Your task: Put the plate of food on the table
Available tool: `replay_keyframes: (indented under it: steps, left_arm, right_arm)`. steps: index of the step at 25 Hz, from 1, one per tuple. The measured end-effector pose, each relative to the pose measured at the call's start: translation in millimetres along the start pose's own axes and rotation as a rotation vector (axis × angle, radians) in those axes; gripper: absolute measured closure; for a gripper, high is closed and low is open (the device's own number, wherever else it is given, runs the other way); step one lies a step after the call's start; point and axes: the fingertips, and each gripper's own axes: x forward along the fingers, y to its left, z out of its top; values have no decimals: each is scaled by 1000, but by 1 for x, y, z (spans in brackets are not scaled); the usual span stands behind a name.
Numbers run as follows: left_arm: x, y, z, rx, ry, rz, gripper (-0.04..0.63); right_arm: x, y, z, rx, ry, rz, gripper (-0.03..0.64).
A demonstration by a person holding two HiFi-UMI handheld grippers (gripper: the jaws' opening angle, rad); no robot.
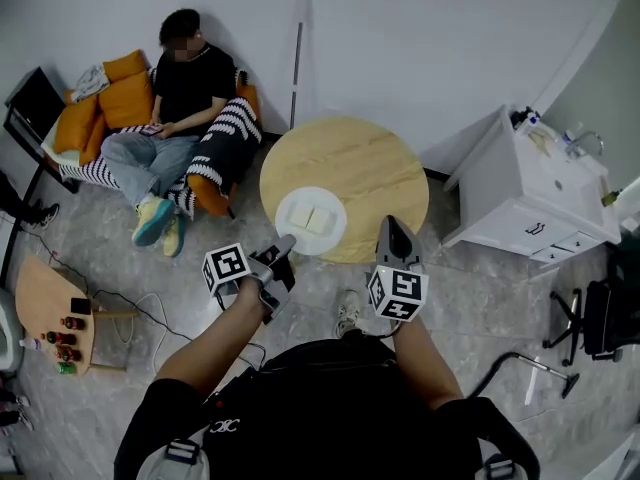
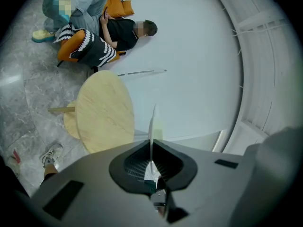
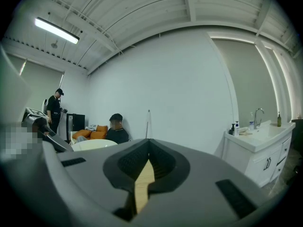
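Note:
A white plate (image 1: 326, 244) with two pale slices of food (image 1: 310, 218) lies over the near left part of the round wooden table (image 1: 370, 163); whether it rests on the top I cannot tell. My left gripper (image 1: 284, 247) is shut on the plate's near rim. In the left gripper view the plate (image 2: 152, 124) shows edge-on as a thin white line between the jaws of the left gripper (image 2: 151, 167), with the table (image 2: 104, 112) to the left. My right gripper (image 1: 390, 226) hovers at the table's near edge, shut and holding nothing; the right gripper (image 3: 144, 174) shows only a sliver of wood between its jaws.
A person sits on a sofa with orange cushions (image 1: 170, 88) beyond the table. A white sink cabinet (image 1: 530, 193) stands at the right, a pole (image 1: 297, 58) leans on the wall, and a low side table with bottles (image 1: 50, 313) is at the left. Another person stands far off (image 3: 54, 110).

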Motion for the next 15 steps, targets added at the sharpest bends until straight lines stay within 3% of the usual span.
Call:
replay_keyframes:
  steps: [15]
  left_arm:
    - [80,-11,26,-21,-35,18,577]
  right_arm:
    - [80,-56,2,13,32,50,609]
